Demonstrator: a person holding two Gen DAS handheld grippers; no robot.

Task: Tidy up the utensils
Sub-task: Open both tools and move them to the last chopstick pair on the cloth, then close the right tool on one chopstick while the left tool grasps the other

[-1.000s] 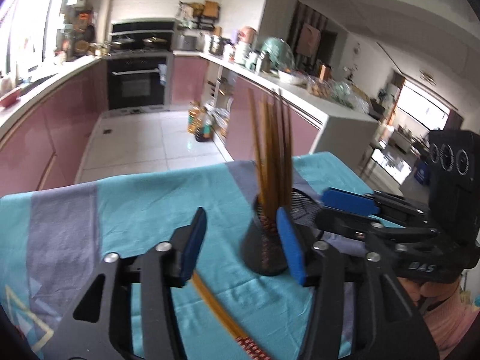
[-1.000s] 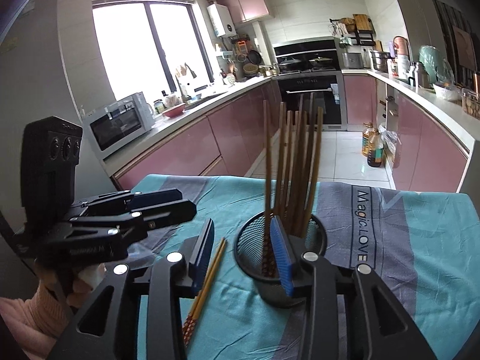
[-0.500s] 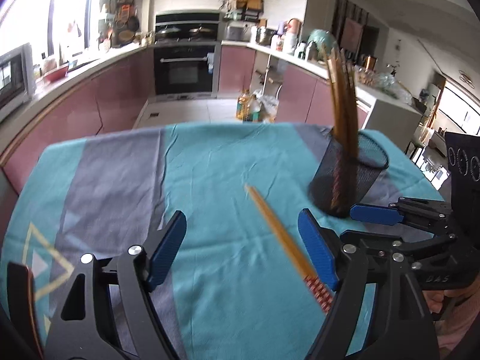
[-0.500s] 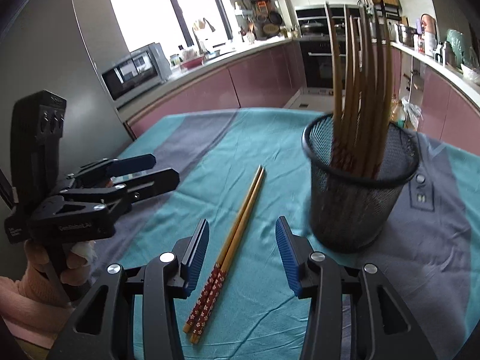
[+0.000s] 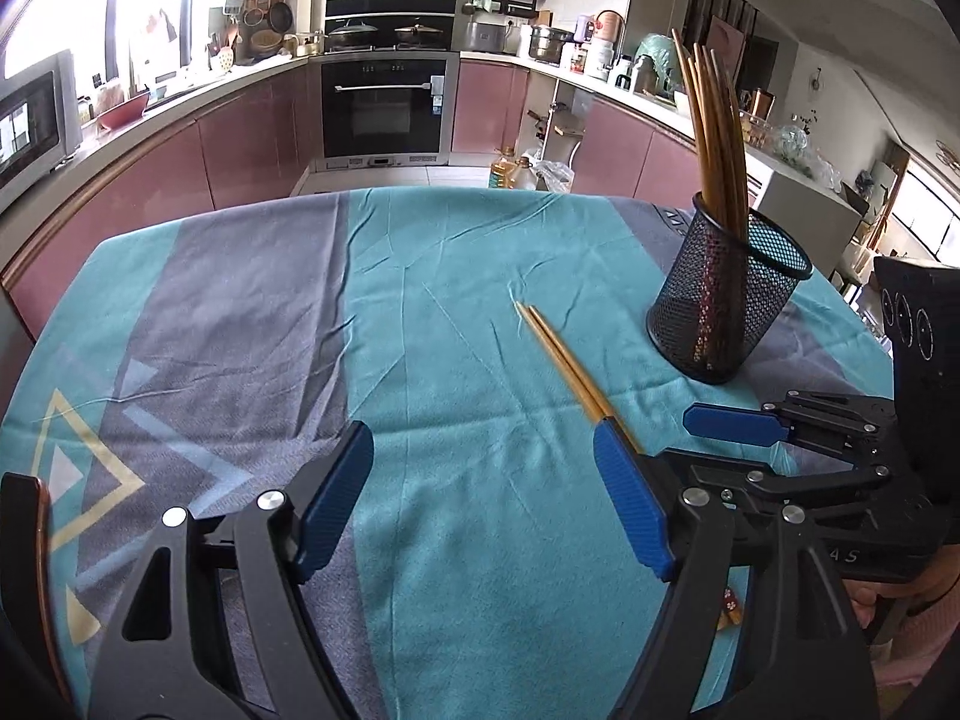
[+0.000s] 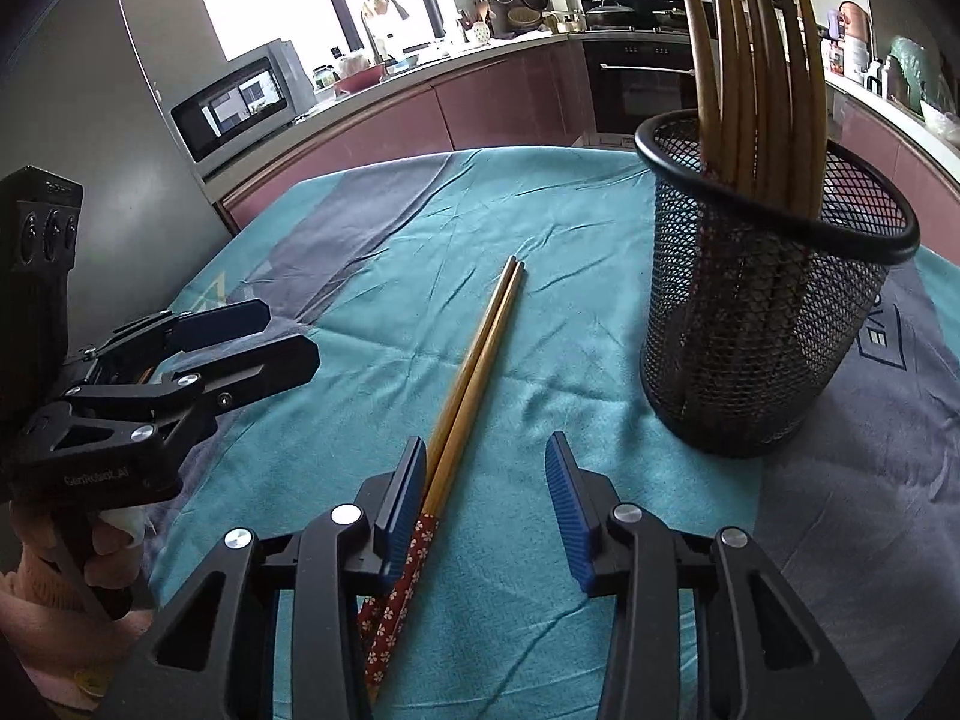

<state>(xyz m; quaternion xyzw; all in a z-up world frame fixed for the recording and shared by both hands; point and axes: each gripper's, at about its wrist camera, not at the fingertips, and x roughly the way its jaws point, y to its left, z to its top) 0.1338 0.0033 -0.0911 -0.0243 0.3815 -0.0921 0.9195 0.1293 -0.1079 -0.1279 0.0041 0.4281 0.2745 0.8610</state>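
A pair of wooden chopsticks (image 6: 480,354) with red flowered ends lies loose on the teal cloth; the left wrist view shows the same pair (image 5: 564,360). My right gripper (image 6: 485,450) hovers low over their red ends. Its jaws are closing, the pair lies between them beside the left pad (image 6: 405,498), and the right pad is clear of it. My left gripper (image 5: 480,438) stands wide open over bare cloth, left of the pair. A black mesh holder (image 6: 756,324) (image 5: 726,312) stands upright to the right, with several chopsticks (image 6: 756,60) in it.
A teal and grey tablecloth (image 5: 252,312) covers the table, whose far edge faces pink kitchen cabinets (image 5: 252,144). Each gripper sees the other: the right gripper (image 5: 684,438) and the left gripper (image 6: 288,336), each held by a hand. A microwave (image 6: 234,102) sits at the left.
Both grippers have sunk toward the table and pulled back from the mesh holder. The left jaws have spread wider. The loose chopsticks now lie between the right gripper's fingers.
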